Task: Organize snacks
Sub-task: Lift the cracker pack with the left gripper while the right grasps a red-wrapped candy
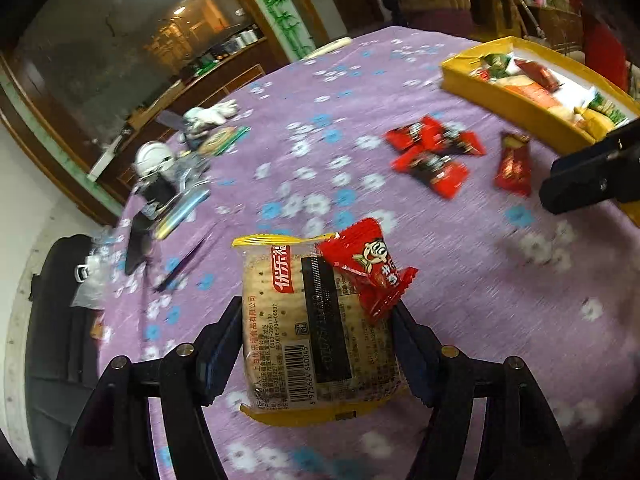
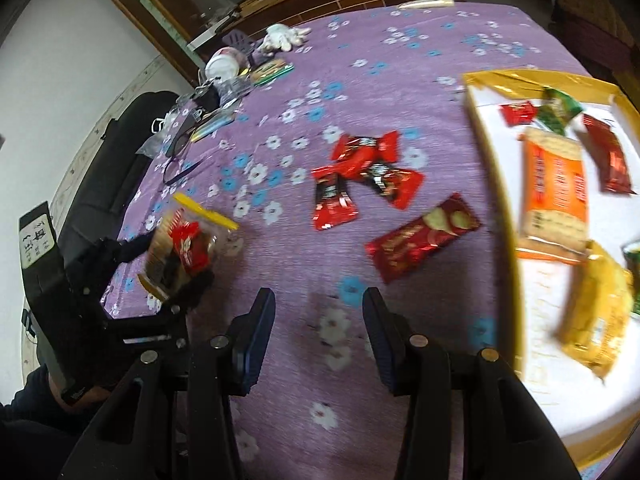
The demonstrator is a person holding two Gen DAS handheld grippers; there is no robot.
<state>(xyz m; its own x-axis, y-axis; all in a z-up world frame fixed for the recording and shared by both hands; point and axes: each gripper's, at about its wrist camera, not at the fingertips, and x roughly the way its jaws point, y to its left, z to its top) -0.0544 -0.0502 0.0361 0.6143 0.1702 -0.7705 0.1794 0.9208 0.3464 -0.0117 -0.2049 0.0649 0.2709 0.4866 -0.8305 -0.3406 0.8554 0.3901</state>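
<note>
Left gripper angled down over the purple cloth, jaws clamped on a cracker pack; a red candy rides on top. Right gripper tilted down, part open, empty, beside the yellow box.

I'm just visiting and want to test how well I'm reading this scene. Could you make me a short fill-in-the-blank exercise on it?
1. The left gripper holds a cracker packet with a small ____ candy wrapper lying on it.
2. The tablecloth is ____ with a flower print.
3. The right gripper holds ____ between its fingers.
4. The box that already has snacks in it has ____ walls.

Missing words: red; purple; nothing; yellow
</note>
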